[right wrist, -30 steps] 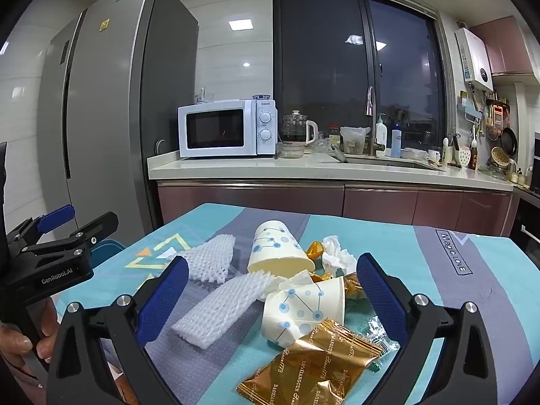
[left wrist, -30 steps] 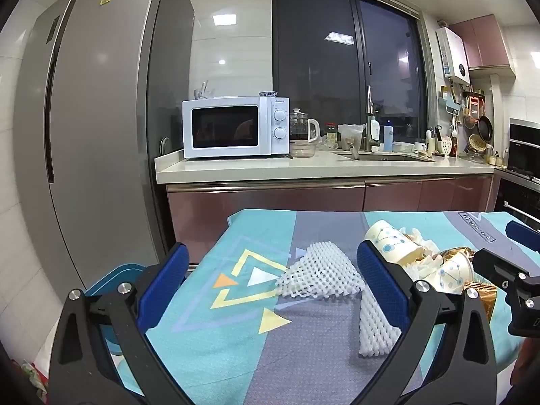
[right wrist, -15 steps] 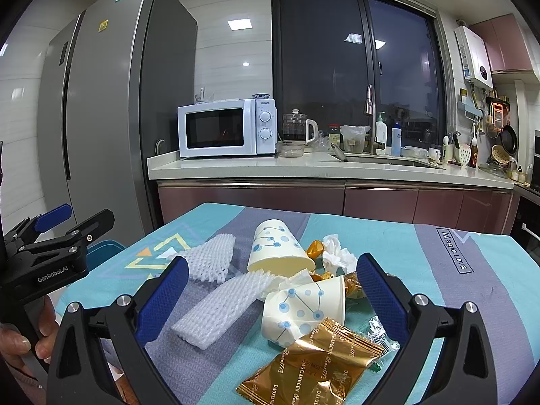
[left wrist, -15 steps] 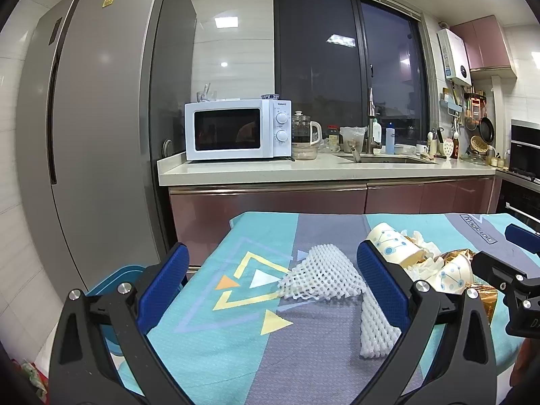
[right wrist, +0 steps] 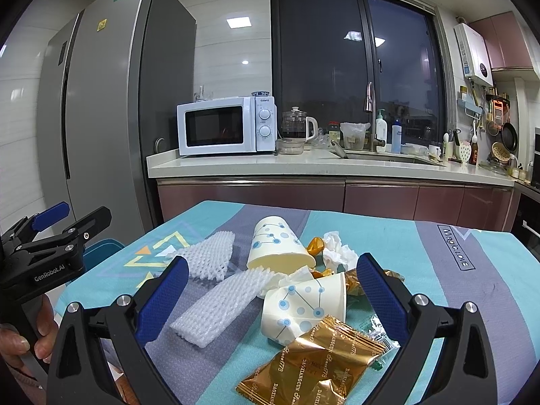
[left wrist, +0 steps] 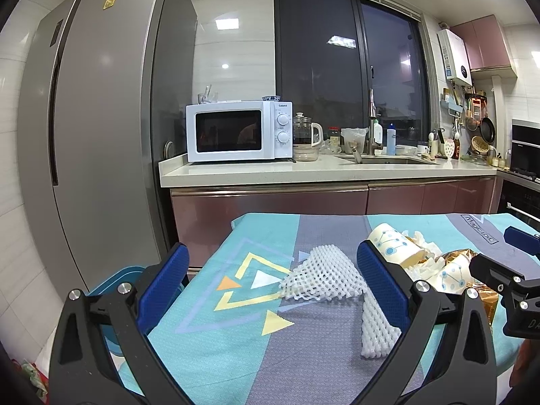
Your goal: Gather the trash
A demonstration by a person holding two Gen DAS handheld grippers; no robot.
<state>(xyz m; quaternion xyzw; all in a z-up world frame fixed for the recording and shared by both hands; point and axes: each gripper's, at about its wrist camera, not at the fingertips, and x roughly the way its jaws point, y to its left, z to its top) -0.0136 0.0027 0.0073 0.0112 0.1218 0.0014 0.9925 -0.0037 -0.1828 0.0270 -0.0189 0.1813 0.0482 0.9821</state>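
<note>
Both wrist cameras looking 12 o'clock across table point(left wrist: 209, 337) toward counter point(right wrist: 303, 168); left view sitting nearer table's 9 o'clock edge; both sharing foam net point(left wrist: 324, 278) point(right wrist: 209, 256).

Trash clustered on the tabletop point(right wrist: 422, 253). Two white foam nets point(right wrist: 211, 258) point(right wrist: 219, 307), both flattened, the nearer one angled beside the cups. Two dotted paper cups, both on their sides: far cup point(right wrist: 275, 248), near cup point(right wrist: 303, 307) (its mouth faces right). Crumpled white tissue point(right wrist: 337, 251) just behind. Gold snack wrapper point(right wrist: 314, 364) nearest, touching the near cup. Small orange wrapper point(right wrist: 314, 245) between far cup and tissue.
</note>
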